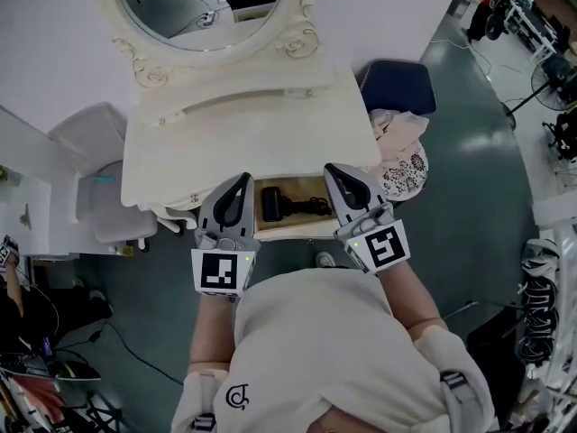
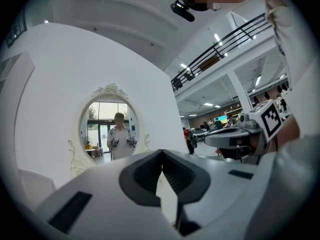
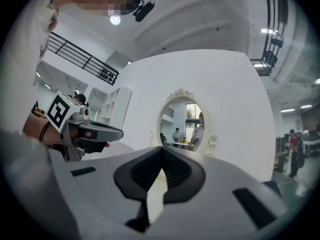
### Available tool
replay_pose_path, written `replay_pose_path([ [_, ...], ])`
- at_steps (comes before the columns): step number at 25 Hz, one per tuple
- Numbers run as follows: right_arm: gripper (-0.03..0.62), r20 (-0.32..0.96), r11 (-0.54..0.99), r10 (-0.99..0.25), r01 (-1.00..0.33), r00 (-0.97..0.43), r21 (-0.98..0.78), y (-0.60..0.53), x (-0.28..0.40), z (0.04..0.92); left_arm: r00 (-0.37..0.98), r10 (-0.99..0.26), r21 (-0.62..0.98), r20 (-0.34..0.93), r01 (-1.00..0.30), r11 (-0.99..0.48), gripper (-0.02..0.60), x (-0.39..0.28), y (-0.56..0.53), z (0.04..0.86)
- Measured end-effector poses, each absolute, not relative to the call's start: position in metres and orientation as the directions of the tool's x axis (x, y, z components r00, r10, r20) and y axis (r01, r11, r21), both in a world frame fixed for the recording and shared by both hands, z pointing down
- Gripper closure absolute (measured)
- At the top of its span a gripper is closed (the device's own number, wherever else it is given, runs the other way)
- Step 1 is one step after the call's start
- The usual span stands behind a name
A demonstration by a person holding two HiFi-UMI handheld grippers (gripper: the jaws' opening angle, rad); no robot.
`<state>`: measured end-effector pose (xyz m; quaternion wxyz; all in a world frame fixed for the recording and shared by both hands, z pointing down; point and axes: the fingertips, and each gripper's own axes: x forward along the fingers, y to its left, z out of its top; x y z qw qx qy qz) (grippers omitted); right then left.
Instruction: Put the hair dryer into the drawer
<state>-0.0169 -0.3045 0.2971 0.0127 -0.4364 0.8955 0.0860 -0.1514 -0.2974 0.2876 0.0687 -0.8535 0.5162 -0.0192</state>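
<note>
The black hair dryer [image 1: 287,206] lies inside the open drawer [image 1: 297,231] at the front of the cream dressing table [image 1: 252,133]. My left gripper [image 1: 242,180] hovers at the drawer's left edge and my right gripper [image 1: 335,170] at its right edge. Both point toward the table, level, each apart from the dryer. In the left gripper view the jaws [image 2: 161,152] meet at their tips with nothing between them. The right gripper view shows the same closed, empty tips [image 3: 161,149]. Each gripper view also catches the other gripper off to its side.
An oval mirror [image 1: 203,7] in an ornate frame stands at the back of the table. A blue stool [image 1: 398,87] with patterned cloth [image 1: 401,161] sits right of the table. A white chair [image 1: 99,188] stands at the left. Cables lie on the dark floor.
</note>
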Motion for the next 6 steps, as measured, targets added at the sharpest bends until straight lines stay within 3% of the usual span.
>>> replay_pose_path([
  [6,0.589,-0.094,0.609,-0.776,-0.78,-0.623,0.146,-0.3085,-0.0165,0.2955,0.468,-0.883,-0.148,-0.023,-0.875,-0.46,0.568,-0.1503,-0.3032,0.2895],
])
